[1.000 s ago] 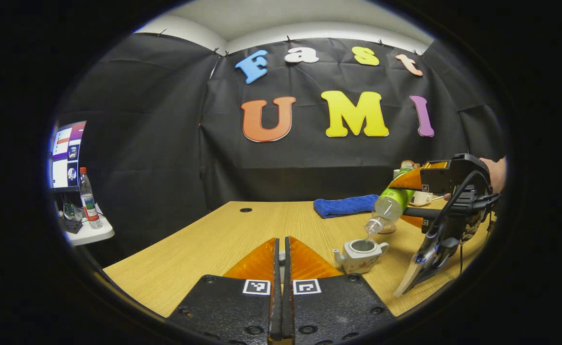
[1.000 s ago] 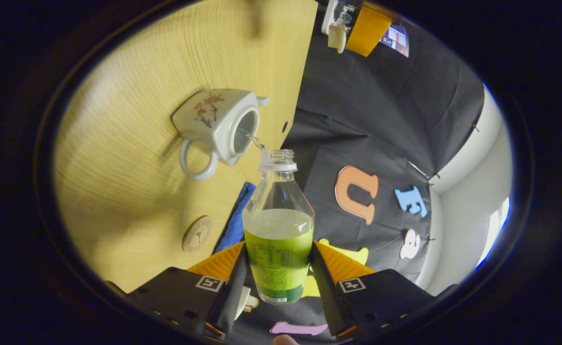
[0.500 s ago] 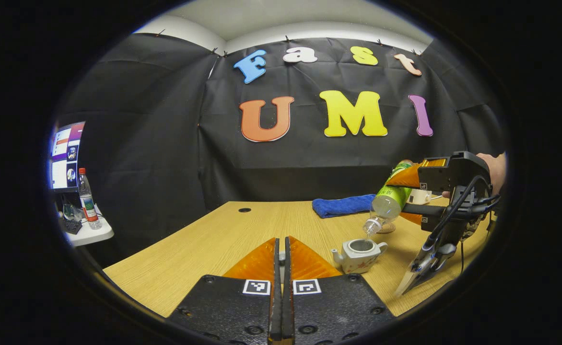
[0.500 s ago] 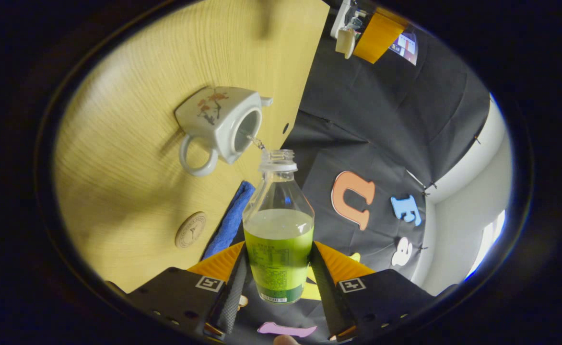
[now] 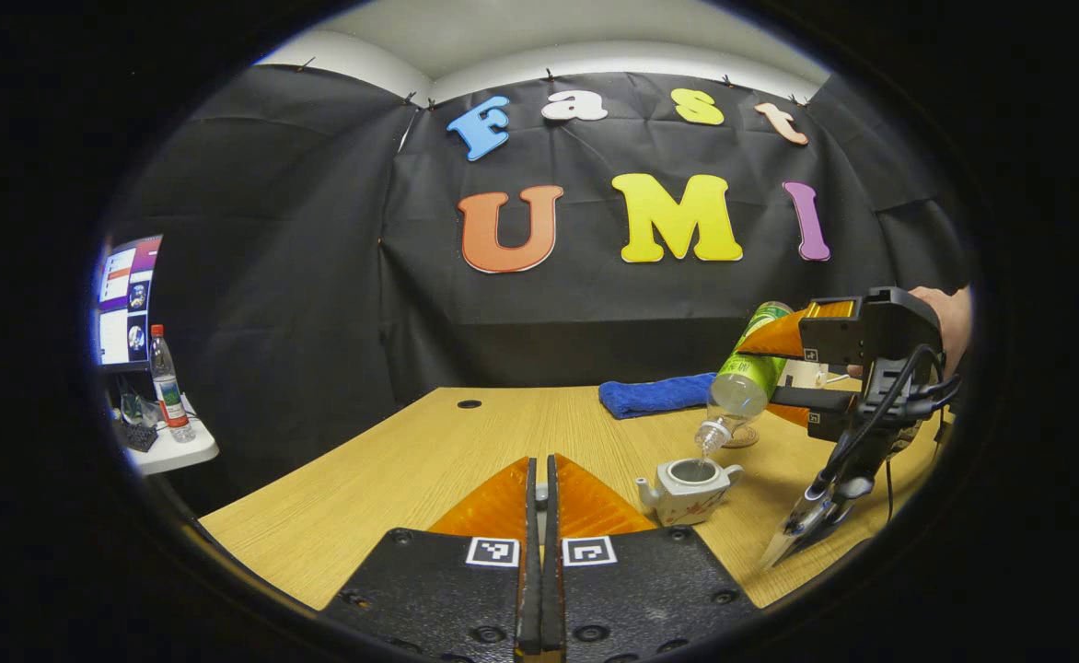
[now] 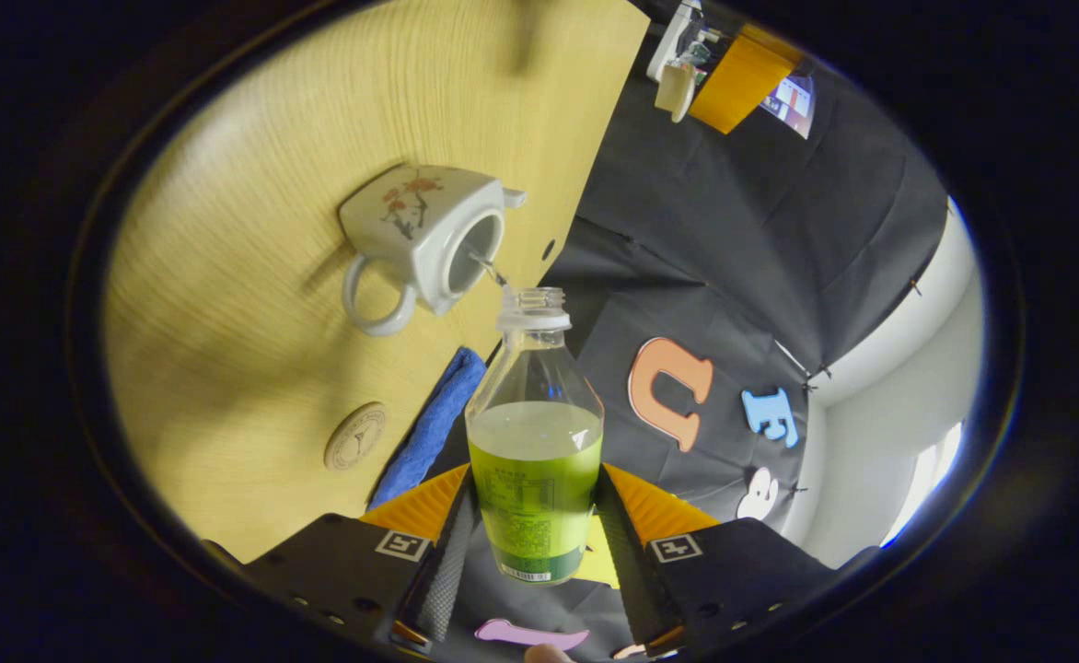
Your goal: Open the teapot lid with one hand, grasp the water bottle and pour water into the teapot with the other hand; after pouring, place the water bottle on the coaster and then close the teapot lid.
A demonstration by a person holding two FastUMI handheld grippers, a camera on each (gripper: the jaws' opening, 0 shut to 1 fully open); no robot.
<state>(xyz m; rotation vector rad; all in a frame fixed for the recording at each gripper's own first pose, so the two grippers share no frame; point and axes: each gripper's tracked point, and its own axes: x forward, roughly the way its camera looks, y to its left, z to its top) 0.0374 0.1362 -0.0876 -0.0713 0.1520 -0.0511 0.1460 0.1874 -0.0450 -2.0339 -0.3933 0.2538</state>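
A white teapot with a flower print stands lidless on the wooden table. My right gripper is shut on a water bottle with a green label, tilted mouth-down just above the pot. In the right gripper view the bottle sits between my fingers, and a thin stream runs from its mouth into the teapot. My left gripper is held off to the left of the pot, shut; in the right gripper view it grips the small white lid.
A round coaster lies beside a folded blue towel behind the teapot; both are also in the left gripper view, coaster and towel. A side table at far left carries a bottle and monitor.
The bottle has tipped a little steeper and risen slightly while water keeps running into the teapot. My left gripper has hardly moved.
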